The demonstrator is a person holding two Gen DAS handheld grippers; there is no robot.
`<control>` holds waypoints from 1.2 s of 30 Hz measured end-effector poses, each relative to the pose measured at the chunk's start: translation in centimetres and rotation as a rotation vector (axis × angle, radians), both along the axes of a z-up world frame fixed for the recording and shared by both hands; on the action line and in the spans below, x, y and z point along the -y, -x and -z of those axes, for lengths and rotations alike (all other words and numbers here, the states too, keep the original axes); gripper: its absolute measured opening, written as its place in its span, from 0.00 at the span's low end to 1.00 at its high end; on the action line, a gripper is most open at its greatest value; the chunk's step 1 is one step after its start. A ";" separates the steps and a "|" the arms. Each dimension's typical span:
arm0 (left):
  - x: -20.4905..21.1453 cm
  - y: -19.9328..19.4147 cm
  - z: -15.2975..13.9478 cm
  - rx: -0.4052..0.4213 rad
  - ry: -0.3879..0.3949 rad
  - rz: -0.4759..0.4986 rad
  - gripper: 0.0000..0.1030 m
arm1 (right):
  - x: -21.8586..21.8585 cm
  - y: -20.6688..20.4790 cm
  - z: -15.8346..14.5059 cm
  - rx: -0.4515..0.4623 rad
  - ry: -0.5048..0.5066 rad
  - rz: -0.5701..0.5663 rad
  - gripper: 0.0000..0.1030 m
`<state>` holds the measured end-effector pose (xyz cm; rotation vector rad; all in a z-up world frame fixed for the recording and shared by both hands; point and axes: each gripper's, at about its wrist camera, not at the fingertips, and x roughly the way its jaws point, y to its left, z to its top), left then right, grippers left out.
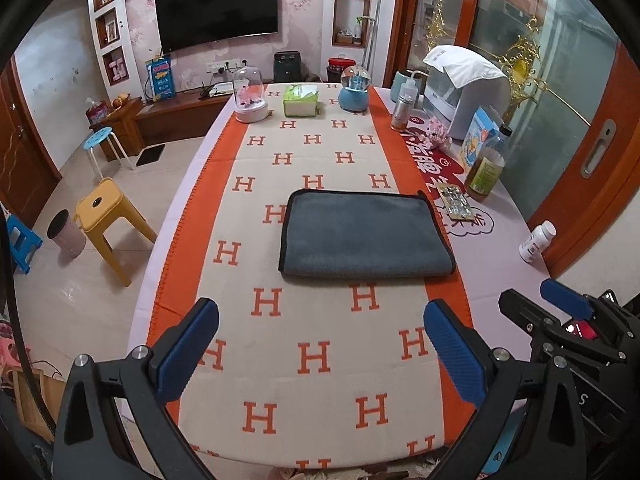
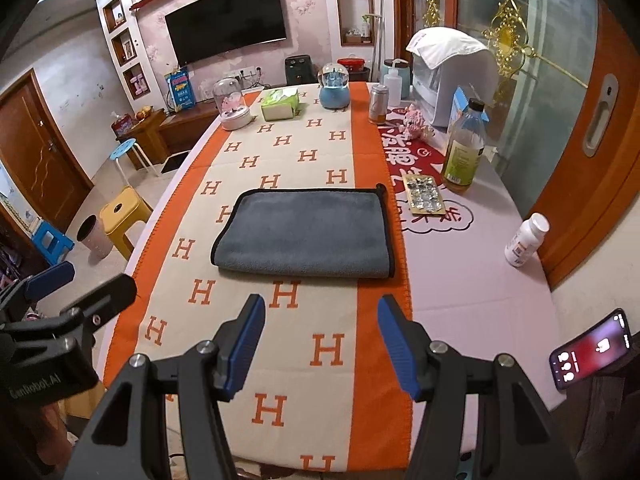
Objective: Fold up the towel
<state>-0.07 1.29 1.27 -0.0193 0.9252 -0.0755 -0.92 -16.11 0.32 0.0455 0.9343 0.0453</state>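
A grey towel [image 1: 362, 235] with black trim lies folded flat on the cream and orange H-patterned cloth [image 1: 316, 356]; it also shows in the right wrist view [image 2: 306, 232]. Its folded edge faces me. My left gripper [image 1: 320, 328] is open and empty, held above the cloth short of the towel's near edge. My right gripper [image 2: 320, 322] is open and empty, also short of the towel. The right gripper shows at the right edge of the left wrist view [image 1: 560, 304], and the left gripper at the left edge of the right wrist view [image 2: 68, 284].
Along the right side stand a bottle [image 2: 464, 148], a blister pack [image 2: 424, 196], a white pill bottle [image 2: 524, 240] and a phone [image 2: 592, 350]. At the far end are a tissue box [image 1: 300, 100], a snow globe [image 1: 354, 88] and a dome ornament [image 1: 250, 96]. Stools [image 1: 106, 216] stand left.
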 end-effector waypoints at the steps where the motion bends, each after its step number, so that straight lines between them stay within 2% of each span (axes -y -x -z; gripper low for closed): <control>1: 0.1 0.1 0.0 0.000 -0.002 0.003 0.99 | 0.0 0.2 -0.1 0.006 0.003 0.000 0.57; 17: 0.0 0.8 0.4 -0.018 -0.002 -0.015 0.99 | -0.9 1.7 -0.5 0.019 0.013 -0.007 0.57; 36: -0.4 1.1 0.2 -0.015 -0.004 -0.033 0.99 | -1.2 1.6 -0.9 0.020 0.015 -0.019 0.57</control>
